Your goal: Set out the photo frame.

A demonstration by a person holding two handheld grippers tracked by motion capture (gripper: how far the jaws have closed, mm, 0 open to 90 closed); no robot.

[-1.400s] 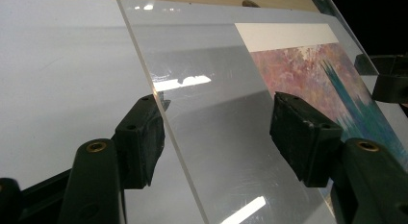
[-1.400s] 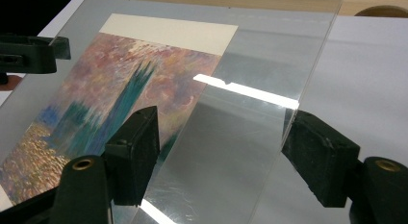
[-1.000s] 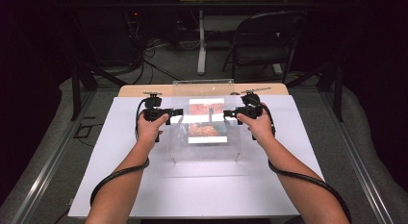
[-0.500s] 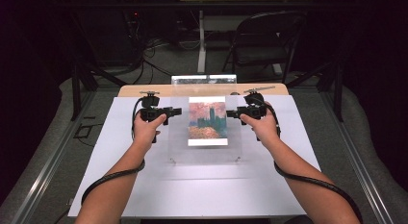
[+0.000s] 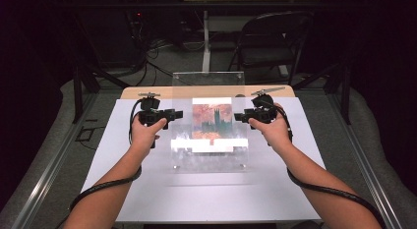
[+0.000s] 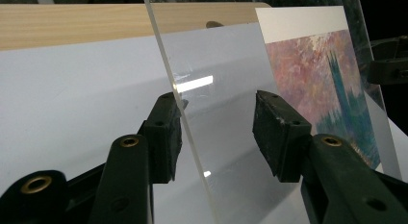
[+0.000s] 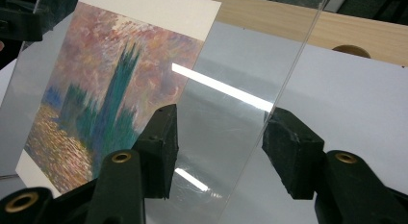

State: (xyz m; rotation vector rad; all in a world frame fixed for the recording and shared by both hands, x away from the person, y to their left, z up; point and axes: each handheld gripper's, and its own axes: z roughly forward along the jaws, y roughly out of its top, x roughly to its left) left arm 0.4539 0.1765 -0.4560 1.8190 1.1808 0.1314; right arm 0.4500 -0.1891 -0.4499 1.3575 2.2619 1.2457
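Holding the clear acrylic sheet (image 5: 211,130) tilted above the middle of the table (image 5: 123,189), you have each gripper's spread jaws straddling a side edge, left gripper (image 6: 216,132) and right gripper (image 7: 219,147). It looks like a lift or repositioning step; next, close both evenly so the picture card (image 5: 212,122) on it stays put, clear of the second acrylic panel (image 5: 209,79) at the far edge.

acrylic sheet (image 6: 192,137): clear, glossy | print (image 7: 110,89): matt paper | table edge (image 6: 72,22): wood

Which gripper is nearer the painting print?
Right, narrowly. The right gripper is just off the painting print's right edge; the left gripper sits a little farther off its left edge.
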